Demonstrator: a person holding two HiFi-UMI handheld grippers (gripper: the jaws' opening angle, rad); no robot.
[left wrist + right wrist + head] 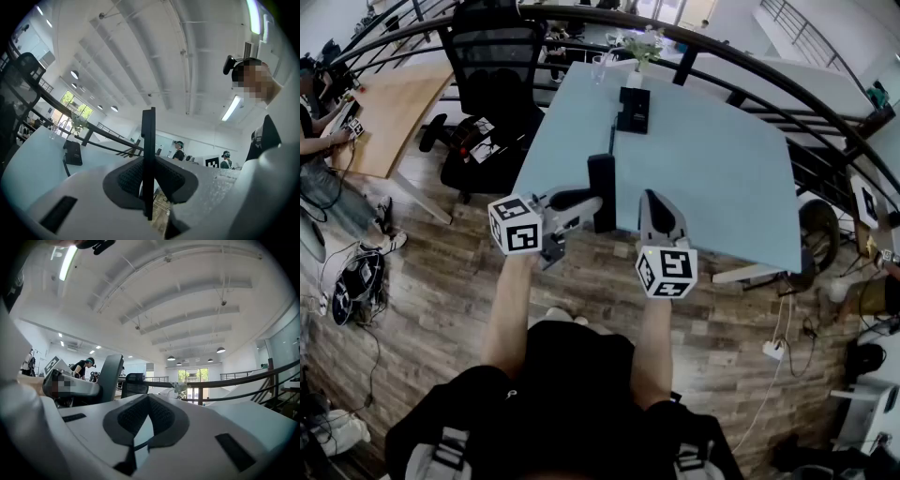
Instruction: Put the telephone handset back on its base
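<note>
Pinched edge-on in the left hand-held gripper (584,202) over the counter's (712,169) near edge, the handset (602,183) could twist loose before reaching the base (633,110) near the far edge; the right hand-held gripper (657,201) is closed and empty.

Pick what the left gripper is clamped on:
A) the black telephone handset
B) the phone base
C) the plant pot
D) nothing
A: in the left gripper view, the left gripper has its pads pressed on the thin black handset, while the base sits apart, farther back on the table.
</note>
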